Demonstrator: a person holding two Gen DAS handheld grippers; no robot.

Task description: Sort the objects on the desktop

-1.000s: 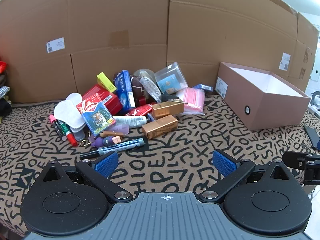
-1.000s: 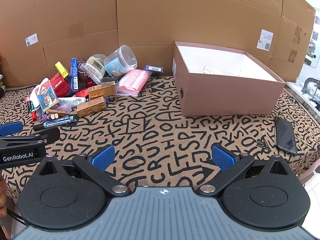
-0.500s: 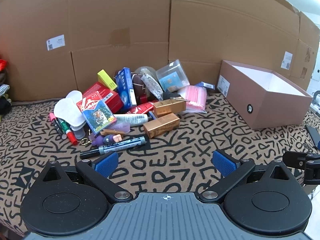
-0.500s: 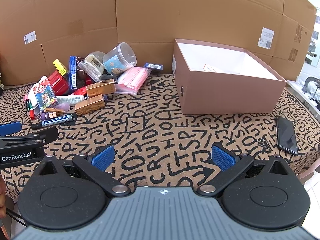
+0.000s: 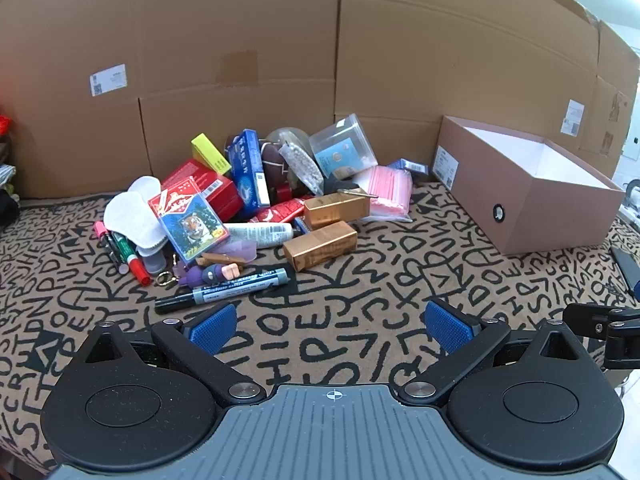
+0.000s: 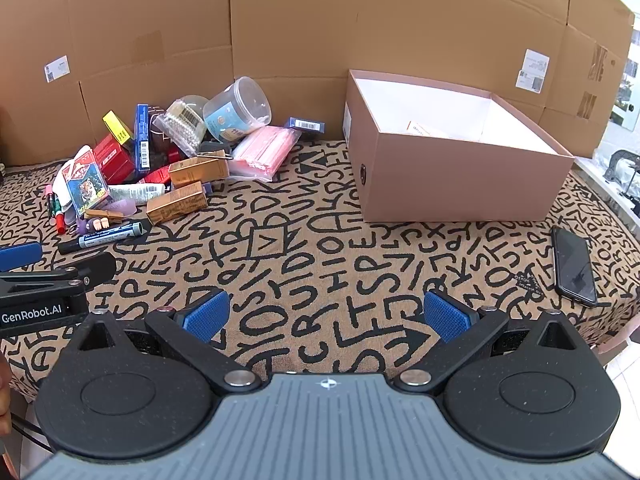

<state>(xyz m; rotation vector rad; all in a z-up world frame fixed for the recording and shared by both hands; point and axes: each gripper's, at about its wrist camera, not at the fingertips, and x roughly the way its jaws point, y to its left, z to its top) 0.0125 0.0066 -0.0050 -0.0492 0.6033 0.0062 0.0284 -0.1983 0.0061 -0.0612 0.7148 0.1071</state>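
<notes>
Marker point(image 5: 224, 290) lies crosswise just ahead of the left gripper point(image 5: 330, 326), front of the pile point(image 5: 256, 200), so left is nearer. Both grippers empty, jaws spread; right gripper point(image 6: 326, 316) faces the box point(image 6: 460, 176).

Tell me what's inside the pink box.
From the right wrist view, the pink box shows white inner walls and one small orange-and-white packet near its back left corner. Its near wall hides most of the floor, so more may lie there.
</notes>
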